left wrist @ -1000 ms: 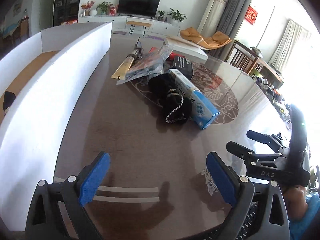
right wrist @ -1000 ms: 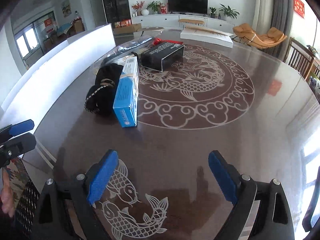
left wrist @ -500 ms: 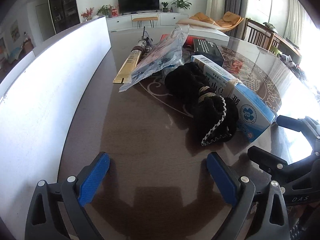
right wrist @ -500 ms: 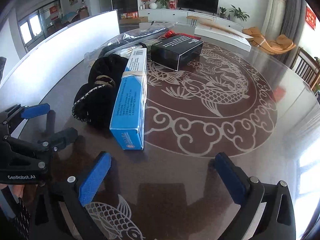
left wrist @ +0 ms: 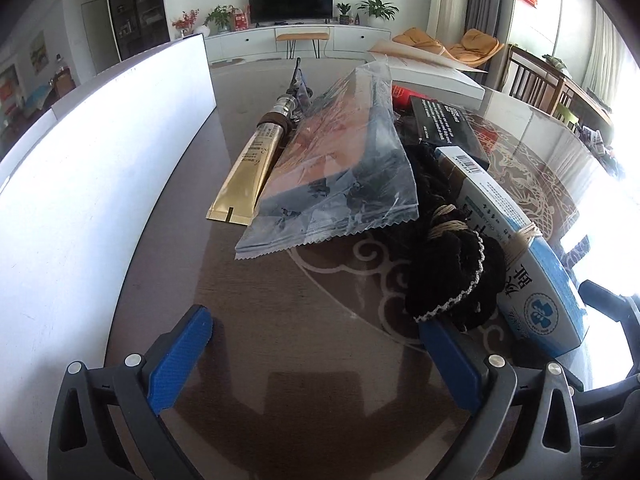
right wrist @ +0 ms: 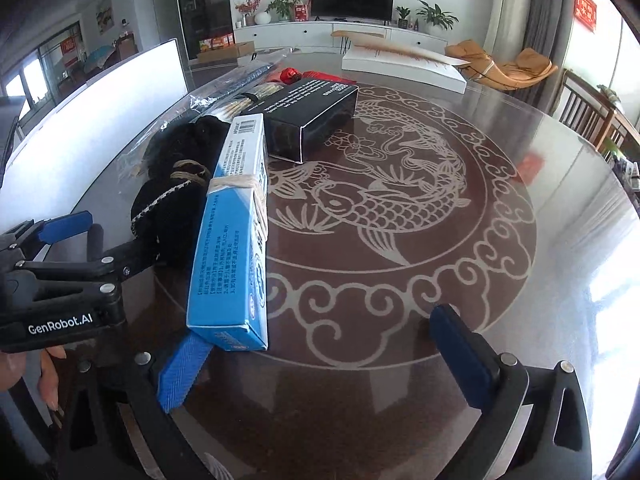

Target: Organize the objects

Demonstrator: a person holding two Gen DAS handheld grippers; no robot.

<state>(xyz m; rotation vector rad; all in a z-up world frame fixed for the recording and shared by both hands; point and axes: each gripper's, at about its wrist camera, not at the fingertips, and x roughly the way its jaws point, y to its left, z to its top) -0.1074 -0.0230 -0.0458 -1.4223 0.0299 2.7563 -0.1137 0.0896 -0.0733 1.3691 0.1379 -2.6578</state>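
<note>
Surface lies bare across the fish medallion to the right of the blue carton. Clutter fills the left: black knit bundle touching the carton, clear packet, gold tube, black box. White board walls the left edge; a narrow bare lane runs beside it.

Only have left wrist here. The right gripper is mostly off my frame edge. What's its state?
Observer: Right gripper is open, its fingers have just been opening, and nothing is between them. The blue box has its near corner over the left finger.
Operator: Black box, how does it lie?
Observer: Black box lies flat just past the blue box's far end. I cannot tell if they touch.
Operator: My gripper from outside?
Observer: Left gripper is open, its fingers have just been opening, and one finger reaches beside the black bundle.
</note>
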